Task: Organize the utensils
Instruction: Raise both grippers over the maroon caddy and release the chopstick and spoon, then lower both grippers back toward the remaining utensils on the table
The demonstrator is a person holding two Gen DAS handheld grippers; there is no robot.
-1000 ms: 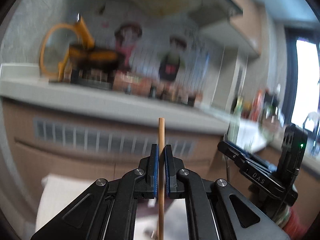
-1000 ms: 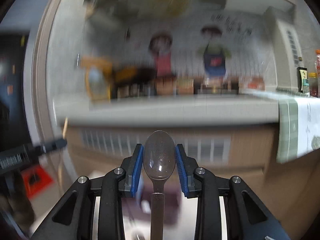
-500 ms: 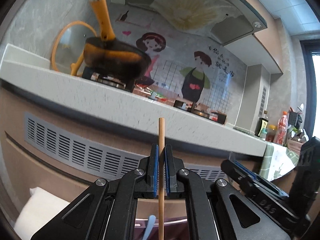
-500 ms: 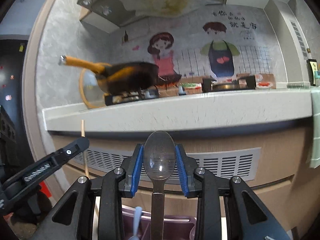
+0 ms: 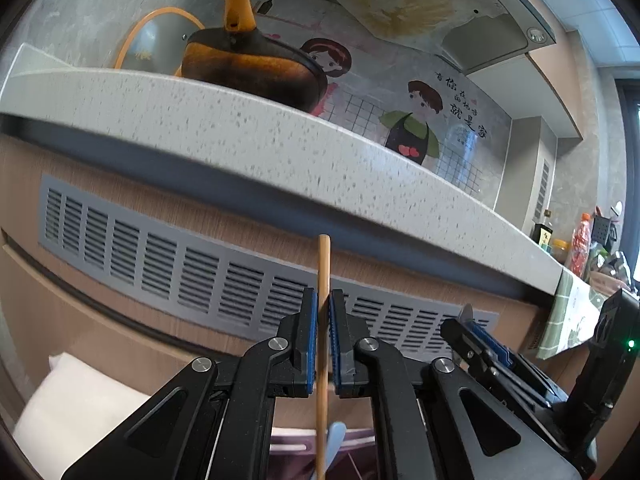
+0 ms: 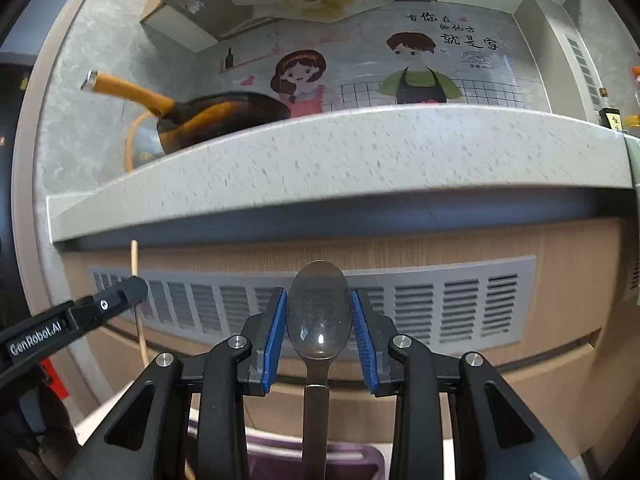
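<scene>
A thin wooden chopstick (image 5: 324,260) stands upright between the blue pads of my left gripper (image 5: 323,296). Its jaws are opening, though the pads still touch the stick. My right gripper (image 6: 319,300) is shut on a metal spoon (image 6: 319,312), bowl up and handle hanging down. Each gripper shows in the other's view: the right gripper (image 5: 472,328) at lower right, the left gripper (image 6: 136,286) with the chopstick (image 6: 135,256) at lower left. Below both sits a purple utensil holder (image 6: 280,460), partly hidden, with a pale blue utensil (image 5: 336,440) in it.
A speckled countertop edge (image 6: 360,168) overhangs a wooden cabinet front with a grey vent grille (image 5: 160,264). A dark pan with an orange handle (image 6: 216,116) sits on top. A white pad (image 5: 72,400) lies low on the left. Bottles (image 5: 580,240) stand far right.
Both grippers have sunk below the countertop edge and come closer to the cabinet front. The purple holder has come into view beneath them. Chopstick and spoon stay held.
</scene>
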